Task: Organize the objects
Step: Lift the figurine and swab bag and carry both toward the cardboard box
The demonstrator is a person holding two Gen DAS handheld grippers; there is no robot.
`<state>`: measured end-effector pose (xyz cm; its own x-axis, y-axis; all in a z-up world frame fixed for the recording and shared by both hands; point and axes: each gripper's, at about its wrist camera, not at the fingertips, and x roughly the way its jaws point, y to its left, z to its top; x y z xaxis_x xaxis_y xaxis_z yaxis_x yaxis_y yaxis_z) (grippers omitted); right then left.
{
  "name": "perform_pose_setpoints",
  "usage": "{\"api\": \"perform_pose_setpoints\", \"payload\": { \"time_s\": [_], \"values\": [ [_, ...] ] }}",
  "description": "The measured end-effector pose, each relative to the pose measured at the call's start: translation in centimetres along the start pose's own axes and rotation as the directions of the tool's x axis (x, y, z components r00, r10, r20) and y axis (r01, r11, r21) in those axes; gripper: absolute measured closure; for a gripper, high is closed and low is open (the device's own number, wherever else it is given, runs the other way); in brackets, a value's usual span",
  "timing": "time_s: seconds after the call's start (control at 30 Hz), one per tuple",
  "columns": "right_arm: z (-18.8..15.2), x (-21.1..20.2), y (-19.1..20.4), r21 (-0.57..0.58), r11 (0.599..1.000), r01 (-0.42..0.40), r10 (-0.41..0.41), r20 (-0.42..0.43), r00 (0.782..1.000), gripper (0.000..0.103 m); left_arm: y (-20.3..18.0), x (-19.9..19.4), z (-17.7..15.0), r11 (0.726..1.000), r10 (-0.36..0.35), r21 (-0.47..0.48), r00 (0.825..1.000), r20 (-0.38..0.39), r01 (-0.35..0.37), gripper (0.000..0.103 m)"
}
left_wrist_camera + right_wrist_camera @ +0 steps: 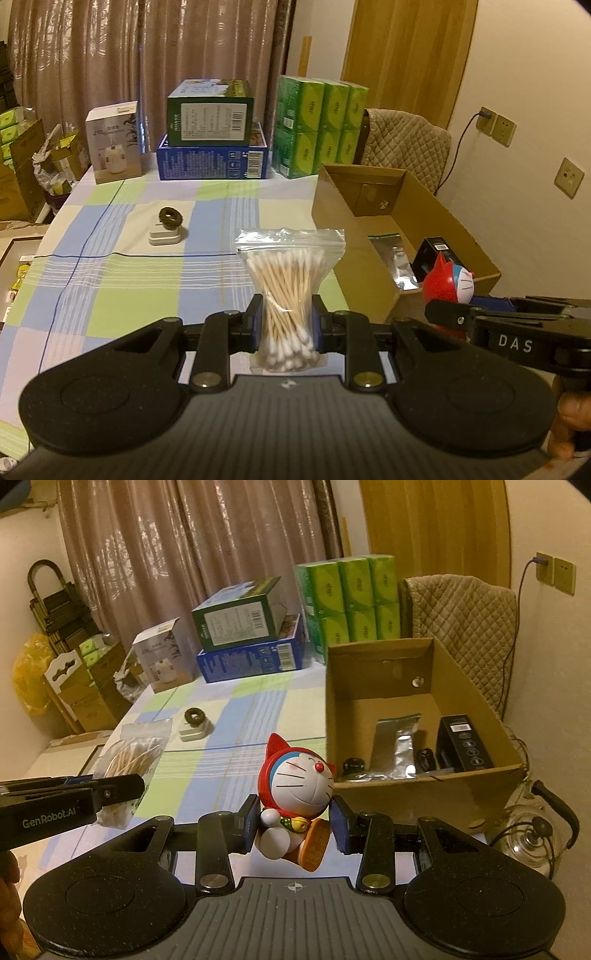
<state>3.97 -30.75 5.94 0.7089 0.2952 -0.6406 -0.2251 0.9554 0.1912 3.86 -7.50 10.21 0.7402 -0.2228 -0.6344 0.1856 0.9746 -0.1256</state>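
The left gripper (pixel 284 325) pinches a bag of cotton swabs (pixel 286 291) at its waist, lifted over the table (pixel 110 288); the right gripper (pixel 295 821) brackets a toy cat figure (pixel 297 797), contact unclear, both beside the cardboard box (pixel 476 698) at the table's right edge, probably their destination.

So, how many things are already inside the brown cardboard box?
4 visible: silver foil pouch centre, black rectangular box right, small black round item front left, black cable between; others may hide behind the front wall.
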Motion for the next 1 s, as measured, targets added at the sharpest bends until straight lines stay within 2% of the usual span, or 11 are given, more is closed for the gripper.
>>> {"api": "perform_pose_setpoints", "payload": {
  "time_s": [1.0],
  "values": [
    [0.2, -1.7, -6.3, 0.073, 0.994, 0.078, -0.079, 0.016, 0.997, 0.066, -6.1, 2.5, 0.5, 0.995, -0.083, 0.061, 0.996, -0.029, 0.085, 0.082]
  ]
}}
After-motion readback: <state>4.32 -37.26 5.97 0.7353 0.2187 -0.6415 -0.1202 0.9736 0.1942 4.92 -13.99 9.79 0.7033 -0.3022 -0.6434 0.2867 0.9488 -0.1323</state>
